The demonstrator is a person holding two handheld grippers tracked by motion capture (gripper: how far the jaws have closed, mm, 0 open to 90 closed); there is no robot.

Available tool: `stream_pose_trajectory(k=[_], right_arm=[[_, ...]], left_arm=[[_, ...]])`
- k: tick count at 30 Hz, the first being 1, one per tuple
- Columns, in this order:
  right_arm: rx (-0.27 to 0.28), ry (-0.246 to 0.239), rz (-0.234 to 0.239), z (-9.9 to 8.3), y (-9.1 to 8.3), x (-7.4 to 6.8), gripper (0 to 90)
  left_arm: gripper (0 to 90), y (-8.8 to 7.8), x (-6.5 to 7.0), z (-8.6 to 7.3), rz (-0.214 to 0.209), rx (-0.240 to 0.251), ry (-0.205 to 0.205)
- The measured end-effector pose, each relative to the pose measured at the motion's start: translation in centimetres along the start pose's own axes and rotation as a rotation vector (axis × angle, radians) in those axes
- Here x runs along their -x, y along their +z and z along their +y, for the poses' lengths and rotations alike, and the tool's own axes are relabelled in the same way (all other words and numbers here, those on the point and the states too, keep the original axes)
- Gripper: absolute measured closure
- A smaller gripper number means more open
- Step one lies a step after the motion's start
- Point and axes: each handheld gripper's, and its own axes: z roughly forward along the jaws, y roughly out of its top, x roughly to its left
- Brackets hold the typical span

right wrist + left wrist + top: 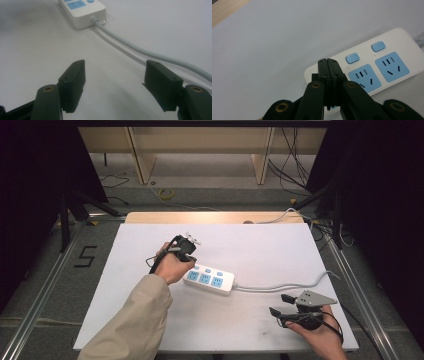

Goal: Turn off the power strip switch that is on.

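Note:
A white power strip (210,279) with blue sockets and blue switches lies near the middle of the white table (250,250). Its grey cable (285,286) runs off to the right. My left gripper (191,259) is shut, with nothing between its jaws, and its tips are over the strip's left end. In the left gripper view the closed tips (327,61) cover that end of the strip (382,62); whether they touch it I cannot tell. My right gripper (280,304) is open near the front right, apart from the strip (82,10), with the cable (150,53) just beyond its jaws (115,67).
The table's far wooden edge (210,217) meets a floor strewn with cables (165,194). Metal rails (45,285) run along both sides. A marker reading 5 (86,256) is on the floor at left. A dark smudge (262,334) marks the sheet near the front.

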Motion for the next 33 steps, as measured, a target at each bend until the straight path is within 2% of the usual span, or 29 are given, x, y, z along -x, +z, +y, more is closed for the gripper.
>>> stream_pose_trajectory(k=[33], right_arm=[[0.002, 0.003, 0.001, 0.0, 0.1, 0.0, 34.2]], left_arm=[[90.0, 1.7, 0.3, 1.3, -0.016, -0.061, 0.012]])
